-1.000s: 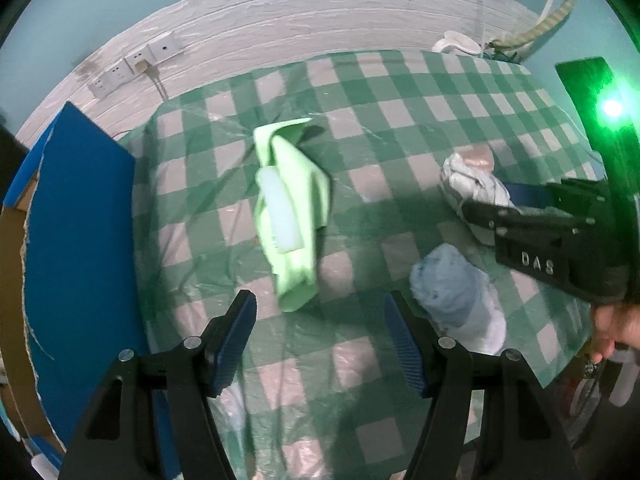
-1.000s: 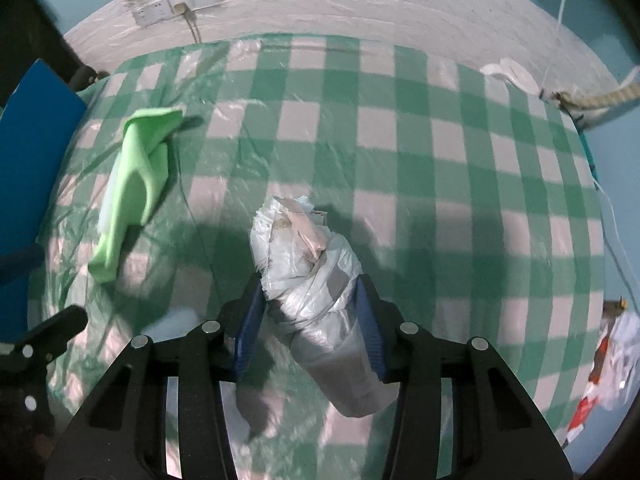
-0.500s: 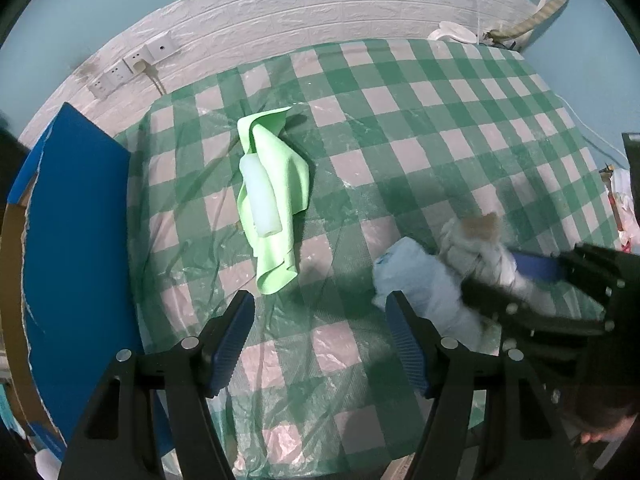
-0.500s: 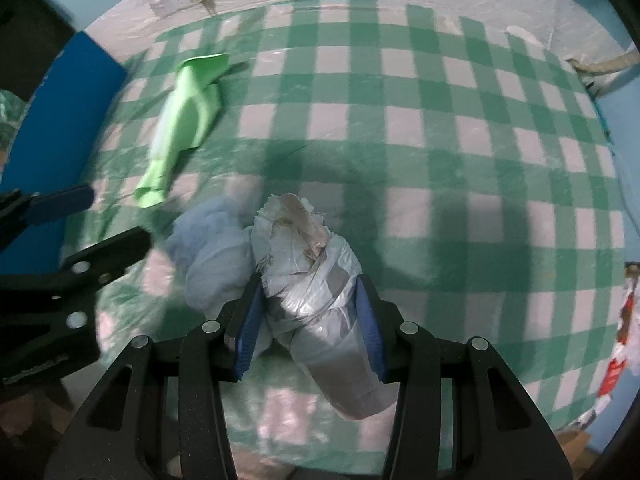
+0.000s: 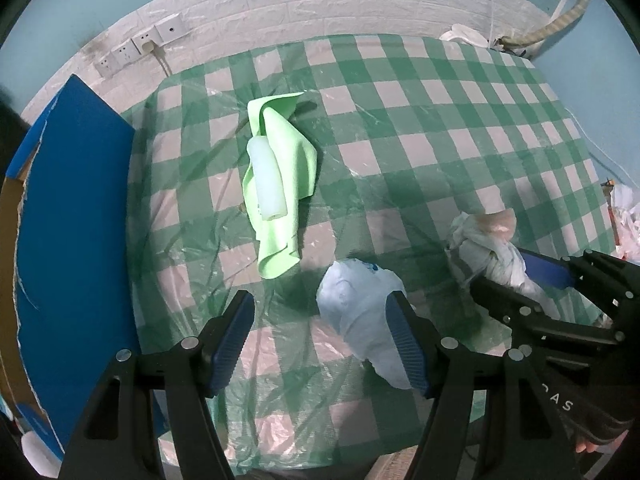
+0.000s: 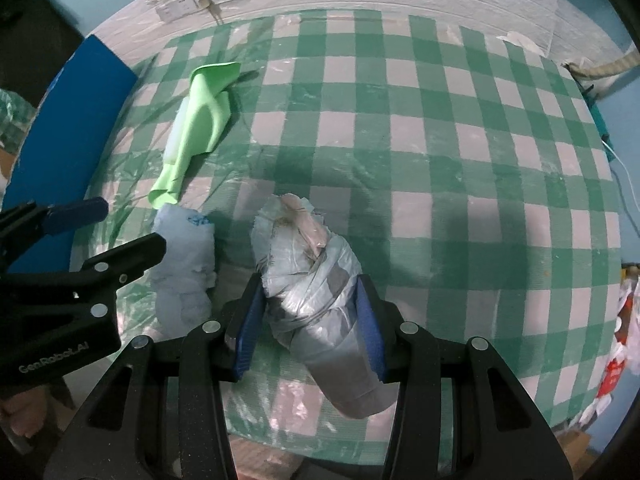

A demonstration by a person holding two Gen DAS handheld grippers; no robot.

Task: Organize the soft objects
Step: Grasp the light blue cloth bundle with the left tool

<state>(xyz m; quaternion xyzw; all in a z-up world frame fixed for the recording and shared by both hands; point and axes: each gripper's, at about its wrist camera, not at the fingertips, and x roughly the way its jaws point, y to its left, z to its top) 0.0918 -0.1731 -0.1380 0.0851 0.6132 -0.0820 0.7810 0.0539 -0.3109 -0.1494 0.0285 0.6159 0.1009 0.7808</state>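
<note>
Jaws of right gripper (image 6: 310,322) clamp grey bag bundle (image 6: 316,300); left gripper (image 5: 320,338) jaws gape, empty.

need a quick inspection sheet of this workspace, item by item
surface: table under a green and white checked cloth with a clear plastic sheet over it.
job's things: grey-white plastic bundle in the right gripper; pale blue bundle on the cloth beside it; green cloth with a whitish roll on it, farther back.
clutter: blue board along the left edge; bags off the right edge.
grippers: left gripper open, its right finger in front of the blue bundle; right gripper shut on the grey-white bundle.
cables: one cord plugged into the wall sockets; a thin white wire at right.
surroundings: white brick-pattern wall; teal walls.
</note>
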